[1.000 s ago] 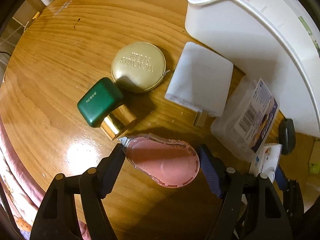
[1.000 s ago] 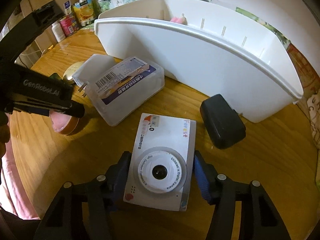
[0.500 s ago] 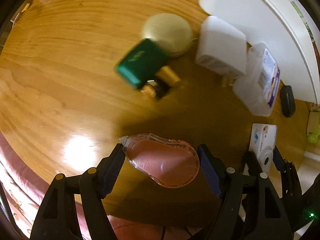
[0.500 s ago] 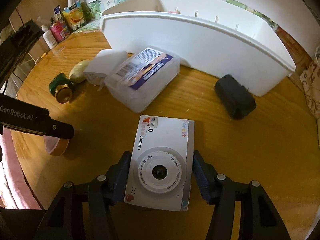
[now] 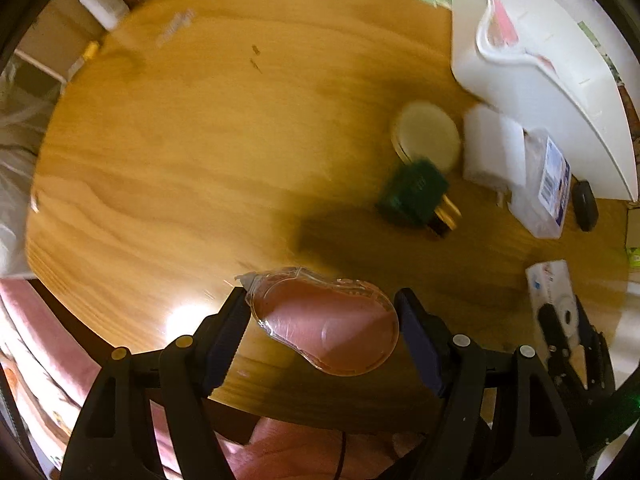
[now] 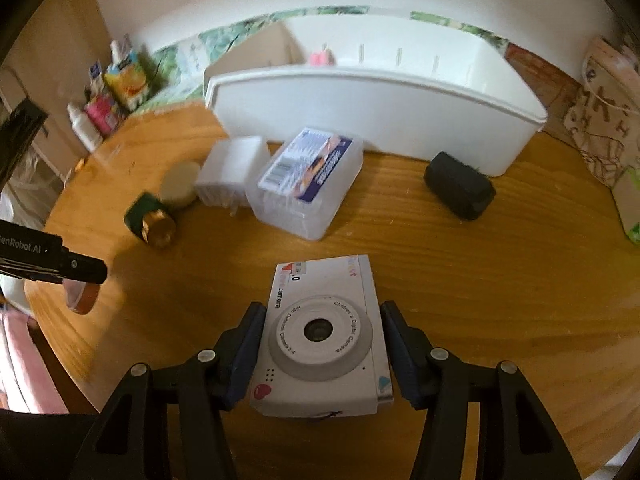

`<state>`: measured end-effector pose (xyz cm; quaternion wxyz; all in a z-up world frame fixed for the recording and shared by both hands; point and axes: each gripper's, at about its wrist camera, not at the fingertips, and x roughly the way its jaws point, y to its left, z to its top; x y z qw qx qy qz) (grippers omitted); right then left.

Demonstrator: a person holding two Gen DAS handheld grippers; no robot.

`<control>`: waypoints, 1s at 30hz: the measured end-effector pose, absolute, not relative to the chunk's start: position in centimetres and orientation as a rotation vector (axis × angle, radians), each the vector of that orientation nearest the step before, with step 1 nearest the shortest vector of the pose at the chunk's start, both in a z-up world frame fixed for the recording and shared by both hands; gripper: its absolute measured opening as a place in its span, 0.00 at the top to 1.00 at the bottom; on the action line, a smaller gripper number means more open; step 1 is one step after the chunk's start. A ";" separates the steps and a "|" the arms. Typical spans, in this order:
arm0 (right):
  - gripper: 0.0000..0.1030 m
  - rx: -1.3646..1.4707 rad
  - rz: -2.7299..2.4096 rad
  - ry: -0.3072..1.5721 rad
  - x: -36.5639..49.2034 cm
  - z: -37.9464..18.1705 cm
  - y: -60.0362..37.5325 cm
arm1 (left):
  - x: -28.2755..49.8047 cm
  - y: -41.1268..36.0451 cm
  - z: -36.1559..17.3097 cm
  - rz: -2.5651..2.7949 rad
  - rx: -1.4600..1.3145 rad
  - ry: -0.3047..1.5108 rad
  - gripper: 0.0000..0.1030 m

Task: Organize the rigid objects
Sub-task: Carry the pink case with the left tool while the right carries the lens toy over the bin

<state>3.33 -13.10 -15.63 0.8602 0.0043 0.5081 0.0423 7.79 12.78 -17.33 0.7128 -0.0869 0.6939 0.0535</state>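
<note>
My left gripper (image 5: 324, 320) is shut on a pink, clear-cased teardrop-shaped object (image 5: 326, 326) and holds it above the near edge of the round wooden table (image 5: 180, 140). My right gripper (image 6: 322, 344) is shut on a white children's digital camera (image 6: 324, 336), lifted above the table (image 6: 480, 280). A long white bin (image 6: 376, 116) stands at the back; it also shows in the left wrist view (image 5: 532, 64), with something pink inside.
On the table lie a green and gold bottle (image 5: 416, 196), a round cream compact (image 5: 426, 136), a white charger block (image 5: 494, 148), a clear labelled box (image 6: 308, 180) and a black adapter (image 6: 458, 190). Bottles and cartons (image 6: 116, 92) stand at the far left edge.
Both grippers have risen and pulled back from the table with their objects. The table items look smaller and farther away. The jaws have not changed.
</note>
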 end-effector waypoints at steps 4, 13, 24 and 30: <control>0.44 0.028 0.056 1.021 3.1 -14.4 -13.4 | 9.2 13.9 -14.9 0.118 -0.155 1.481 0.26; 0.44 0.034 0.006 0.871 4.8 -10.6 -12.4 | 12.4 12.9 -8.7 0.093 -0.083 1.326 0.26; 0.44 -0.009 0.007 0.692 7.3 -6.1 -13.2 | 16.8 9.4 -4.0 -0.032 -0.010 1.087 0.26; 0.44 -0.015 0.004 0.634 8.9 -4.9 -14.3 | 18.0 7.3 -1.6 -0.094 0.002 0.965 0.26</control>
